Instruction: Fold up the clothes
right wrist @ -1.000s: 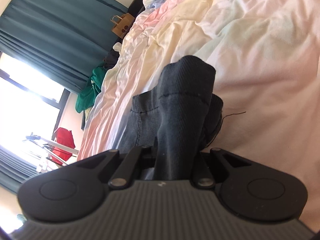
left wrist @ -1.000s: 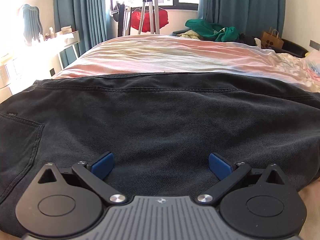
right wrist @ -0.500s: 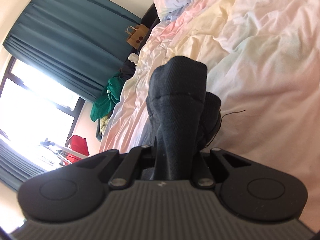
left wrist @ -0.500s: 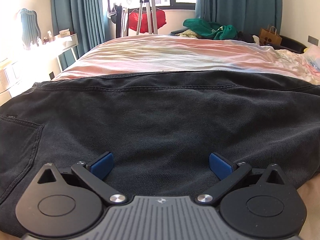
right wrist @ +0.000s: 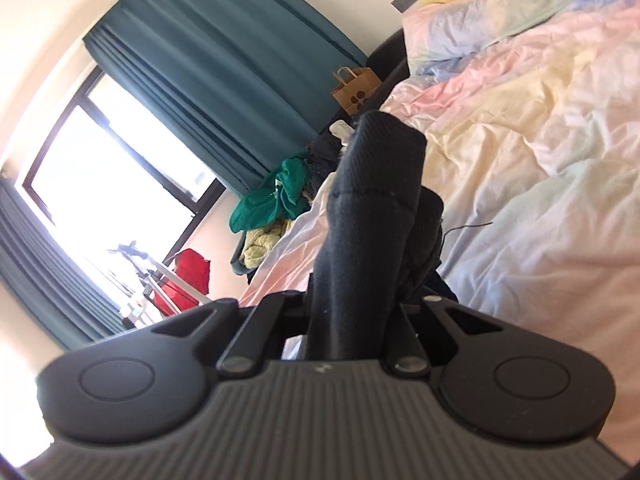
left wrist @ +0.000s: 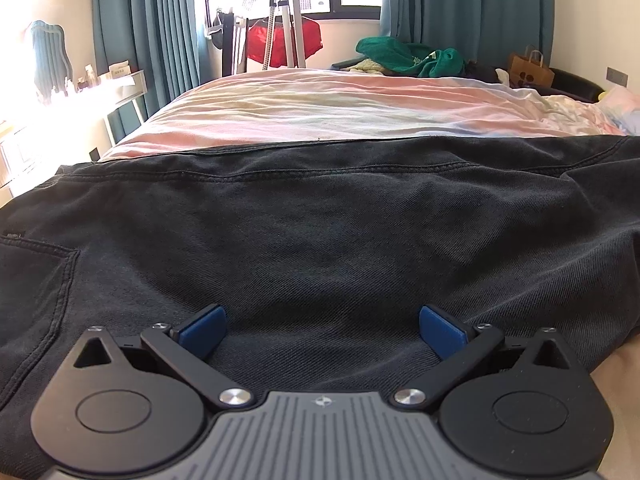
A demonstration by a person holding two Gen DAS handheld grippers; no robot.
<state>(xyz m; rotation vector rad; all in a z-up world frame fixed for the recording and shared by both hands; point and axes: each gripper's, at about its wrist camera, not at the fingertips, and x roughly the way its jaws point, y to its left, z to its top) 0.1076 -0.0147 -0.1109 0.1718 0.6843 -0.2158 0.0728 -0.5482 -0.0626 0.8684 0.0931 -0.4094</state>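
Dark grey jeans (left wrist: 320,220) lie spread across the pastel bed sheet (left wrist: 340,112), with a back pocket (left wrist: 32,280) showing at the left. My left gripper (left wrist: 322,330) hovers just over the cloth, open, its blue pads (left wrist: 202,330) wide apart with nothing pinched between them. In the right wrist view my right gripper (right wrist: 352,312) is shut on a bunched end of the jeans (right wrist: 372,208), which sticks up between its fingers above the sheet (right wrist: 540,200). The right fingertips are hidden in the fabric.
Teal curtains (left wrist: 152,32) frame a bright window. A clothes rack with a red garment (left wrist: 284,40) stands past the bed's far edge. A green garment pile (left wrist: 408,56) and a brown paper bag (left wrist: 528,68) sit at the back right. A white shelf (left wrist: 120,80) stands left.
My right gripper has risen and rolled with the jeans end in its grip; more wall, window and pillows show. The left gripper has stayed open over the jeans, hardly moving.
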